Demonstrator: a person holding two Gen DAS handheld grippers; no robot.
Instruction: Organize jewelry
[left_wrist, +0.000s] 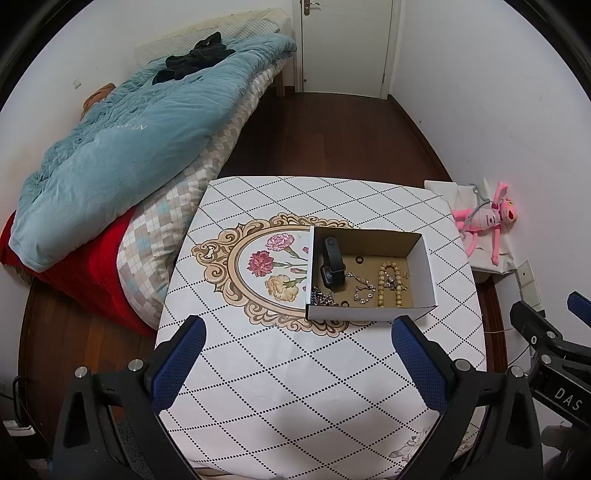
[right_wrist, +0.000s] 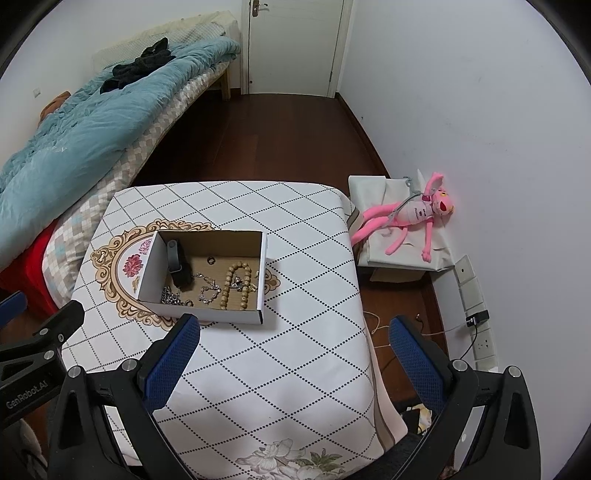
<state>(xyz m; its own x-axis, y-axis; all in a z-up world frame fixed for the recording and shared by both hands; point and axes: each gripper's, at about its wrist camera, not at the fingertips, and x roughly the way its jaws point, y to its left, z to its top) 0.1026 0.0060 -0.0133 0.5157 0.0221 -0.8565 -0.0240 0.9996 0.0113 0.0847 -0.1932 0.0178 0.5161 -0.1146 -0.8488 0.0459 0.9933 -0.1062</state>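
Both grippers (left_wrist: 297, 354) (right_wrist: 293, 356) wide apart, empty

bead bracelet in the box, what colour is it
The bead bracelet is pale tan, like light wood. It shows best in the left wrist view.

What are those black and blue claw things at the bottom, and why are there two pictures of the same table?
Each claw is a grabbing tool that a person holds, one in each hand. A small camera sits on each, so you get two pictures. One looks out from the left tool, the other from the right tool. Both are open and hold nothing. On the table stands a white cardboard box. Inside lie a black watch, a string of tan beads, silver chains and small rings. The pink toy lies off beside the wall.
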